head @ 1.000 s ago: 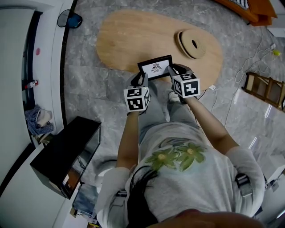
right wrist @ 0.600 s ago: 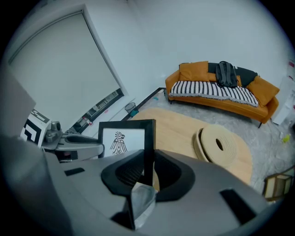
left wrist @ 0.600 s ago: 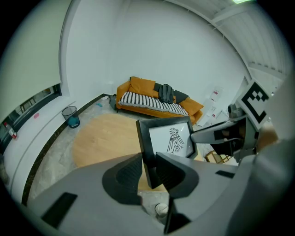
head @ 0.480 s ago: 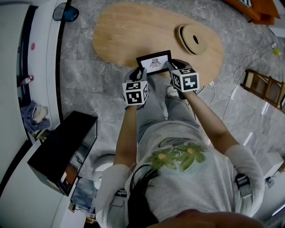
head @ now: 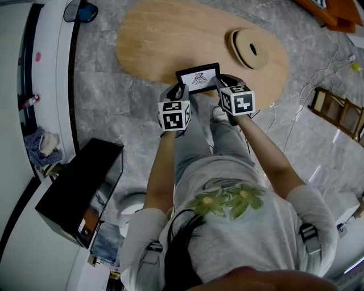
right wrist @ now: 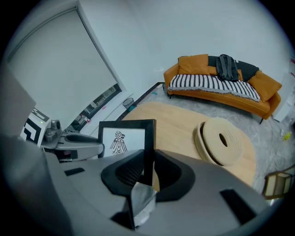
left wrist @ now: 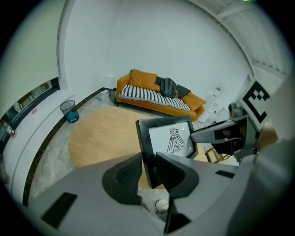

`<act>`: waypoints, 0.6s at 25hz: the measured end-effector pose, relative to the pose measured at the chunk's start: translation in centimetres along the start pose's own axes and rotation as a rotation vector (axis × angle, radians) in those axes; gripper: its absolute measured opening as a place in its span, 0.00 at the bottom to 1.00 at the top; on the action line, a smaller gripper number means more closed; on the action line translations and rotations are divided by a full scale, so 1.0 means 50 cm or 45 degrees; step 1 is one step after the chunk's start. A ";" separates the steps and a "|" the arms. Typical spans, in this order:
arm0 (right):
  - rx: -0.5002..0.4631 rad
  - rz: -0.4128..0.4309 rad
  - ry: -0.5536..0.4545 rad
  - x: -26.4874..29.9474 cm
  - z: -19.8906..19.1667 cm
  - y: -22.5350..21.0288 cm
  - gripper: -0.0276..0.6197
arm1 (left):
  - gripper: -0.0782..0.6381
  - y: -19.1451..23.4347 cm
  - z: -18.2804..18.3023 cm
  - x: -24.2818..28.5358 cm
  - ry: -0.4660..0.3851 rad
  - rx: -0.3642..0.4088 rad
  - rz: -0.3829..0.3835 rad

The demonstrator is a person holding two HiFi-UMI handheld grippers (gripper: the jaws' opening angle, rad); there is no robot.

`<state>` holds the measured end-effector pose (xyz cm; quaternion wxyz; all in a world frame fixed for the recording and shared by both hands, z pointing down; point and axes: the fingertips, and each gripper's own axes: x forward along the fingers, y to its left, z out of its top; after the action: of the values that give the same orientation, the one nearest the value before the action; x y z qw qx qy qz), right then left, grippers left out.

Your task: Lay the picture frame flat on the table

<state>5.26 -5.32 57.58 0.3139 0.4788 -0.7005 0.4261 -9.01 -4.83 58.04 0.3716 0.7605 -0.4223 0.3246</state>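
The picture frame [head: 198, 78] is black with a white bird print. It is held in the air over the near edge of the oval wooden table [head: 153, 40], its picture side tilted up toward the person. My left gripper [head: 181, 92] is shut on the frame's left edge, and my right gripper [head: 219, 85] is shut on its right edge. In the left gripper view the frame [left wrist: 169, 137] stands between the jaws of the left gripper [left wrist: 150, 167], with the right gripper [left wrist: 221, 132] across from it. The right gripper view shows the frame [right wrist: 123, 139] clamped by the right gripper [right wrist: 148, 171].
A round beige disc with a hole [head: 250, 50] lies on the table's right part. A black cabinet [head: 79, 190] stands at the left. A blue bin [head: 79, 10] and a wooden rack [head: 340, 113] stand on the floor. An orange sofa [left wrist: 156, 96] lies beyond the table.
Both grippers have carried the frame a little forward, farther over the table's near edge. Both grips are unchanged.
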 end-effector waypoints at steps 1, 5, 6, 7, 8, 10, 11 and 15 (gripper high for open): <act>0.001 -0.002 0.008 0.006 -0.004 -0.002 0.16 | 0.25 0.002 -0.003 0.005 0.009 0.002 0.002; -0.002 -0.009 0.032 0.026 -0.012 -0.015 0.16 | 0.25 0.005 -0.014 0.029 0.035 -0.003 0.007; -0.003 -0.010 0.036 0.031 -0.012 -0.018 0.16 | 0.25 0.006 -0.015 0.035 0.038 -0.006 0.006; -0.004 -0.011 0.040 0.035 -0.013 -0.021 0.16 | 0.25 0.007 -0.016 0.041 0.041 -0.009 0.006; -0.005 -0.011 0.044 0.041 -0.014 -0.023 0.16 | 0.25 0.010 -0.018 0.046 0.046 -0.012 0.005; -0.003 -0.010 0.050 0.053 -0.017 -0.025 0.16 | 0.25 0.017 -0.022 0.057 0.055 -0.019 0.006; -0.002 -0.009 0.053 0.061 -0.018 -0.026 0.16 | 0.25 0.021 -0.025 0.063 0.060 -0.021 0.009; 0.005 -0.008 0.064 0.095 -0.030 -0.032 0.16 | 0.25 0.037 -0.040 0.089 0.078 -0.012 0.026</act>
<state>5.19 -6.17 62.77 0.3316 0.4707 -0.6901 0.4384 -9.08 -5.64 63.21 0.3847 0.7440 -0.4200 0.3494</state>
